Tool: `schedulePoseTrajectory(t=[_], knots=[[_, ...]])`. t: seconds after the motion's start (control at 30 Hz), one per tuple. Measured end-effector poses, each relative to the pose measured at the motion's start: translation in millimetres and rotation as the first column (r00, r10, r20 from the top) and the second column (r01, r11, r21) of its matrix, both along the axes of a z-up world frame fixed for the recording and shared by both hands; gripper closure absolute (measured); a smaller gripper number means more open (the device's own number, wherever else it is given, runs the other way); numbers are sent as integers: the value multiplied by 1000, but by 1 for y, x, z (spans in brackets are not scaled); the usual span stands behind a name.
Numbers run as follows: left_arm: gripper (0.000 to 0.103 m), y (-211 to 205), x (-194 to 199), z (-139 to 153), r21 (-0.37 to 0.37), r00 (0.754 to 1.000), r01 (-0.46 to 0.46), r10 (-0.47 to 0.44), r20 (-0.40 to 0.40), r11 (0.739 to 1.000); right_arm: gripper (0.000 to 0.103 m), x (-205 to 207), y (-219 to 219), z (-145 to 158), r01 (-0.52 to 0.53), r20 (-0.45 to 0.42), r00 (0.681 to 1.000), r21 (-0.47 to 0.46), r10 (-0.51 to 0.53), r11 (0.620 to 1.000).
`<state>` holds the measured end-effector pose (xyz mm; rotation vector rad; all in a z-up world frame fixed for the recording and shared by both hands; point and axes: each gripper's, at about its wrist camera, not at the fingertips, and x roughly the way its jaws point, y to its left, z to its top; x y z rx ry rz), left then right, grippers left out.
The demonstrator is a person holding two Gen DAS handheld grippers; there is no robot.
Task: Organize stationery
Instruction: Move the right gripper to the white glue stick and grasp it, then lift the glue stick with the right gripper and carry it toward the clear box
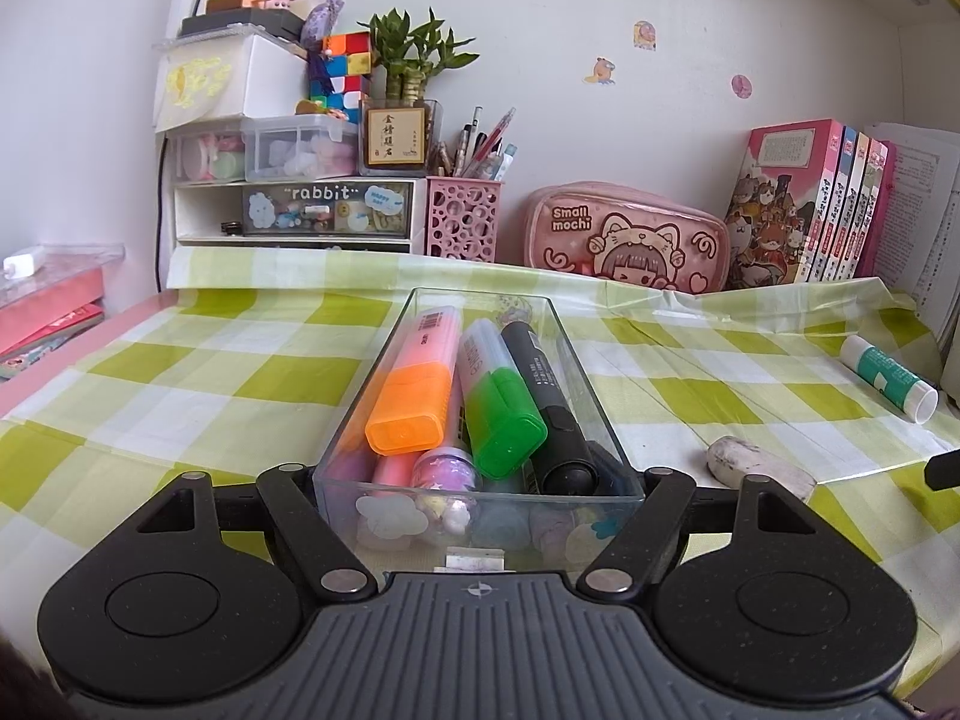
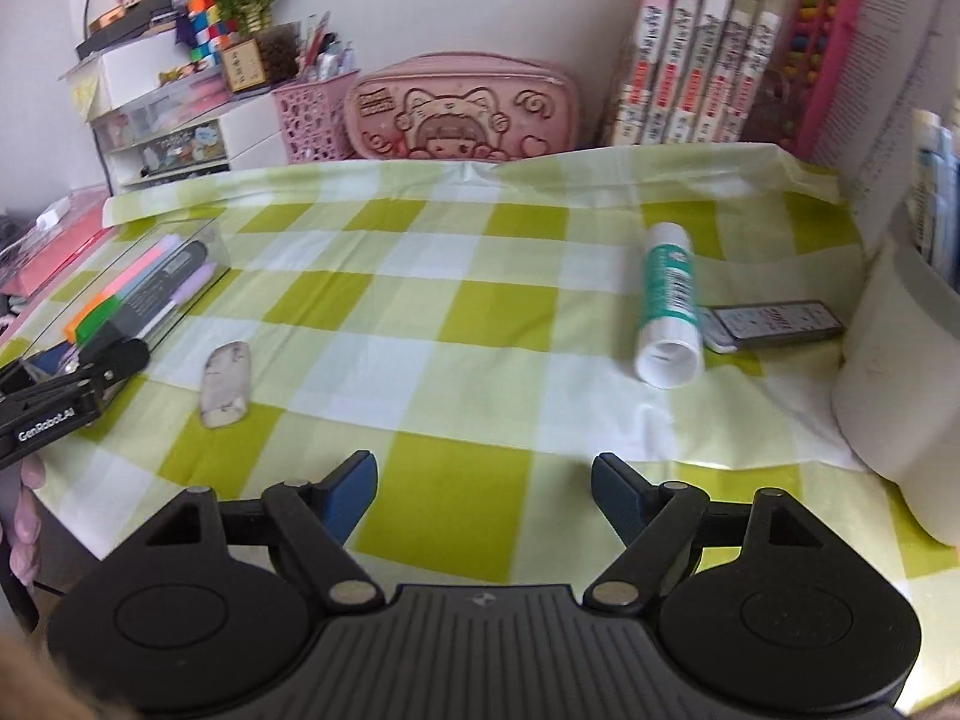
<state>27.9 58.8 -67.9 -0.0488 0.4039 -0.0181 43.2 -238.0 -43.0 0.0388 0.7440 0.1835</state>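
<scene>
A clear plastic box (image 1: 600, 396) stands on the green checked cloth, filled with an orange highlighter (image 1: 414, 396), a green highlighter (image 1: 501, 414), a black marker (image 1: 552, 414) and other pens. My left gripper (image 1: 478, 483) is shut on the box's near end, its fingers against the two side walls. The right wrist view shows this box (image 2: 198, 240) and the left gripper (image 2: 78, 378) at the far left. My right gripper (image 2: 483, 465) hovers open over bare cloth, blue pads apart, nothing between them. A worn white eraser (image 2: 225, 384) lies to its left, a teal glue stick (image 2: 669, 306) ahead to the right.
A small black flat case (image 2: 774, 324) lies beside the glue stick. A white cylindrical object (image 2: 900, 360) stands at the right edge. Along the back wall are a pink pencil case (image 2: 462, 108), a pink pen holder (image 1: 462, 216), drawers (image 1: 288, 210) and books (image 2: 702, 42).
</scene>
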Motion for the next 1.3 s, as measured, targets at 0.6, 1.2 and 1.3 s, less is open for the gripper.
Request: schedulePoseTrajectory(t=[0.6,1.2,1.3], knots=[[28,0,-1,0,-2,1000,-5,5,-2,1000,71,39,-22,-15,213,164,962,49,-218,976],[29,0,0,0,-2,1000,2,-2,-3,1000,71,15,65,-1,-30,51,998,58,27,998],[29,0,0,0,-5,1000,5,-5,-1,1000,71,13,80,1,-76,47,996,45,74,996]])
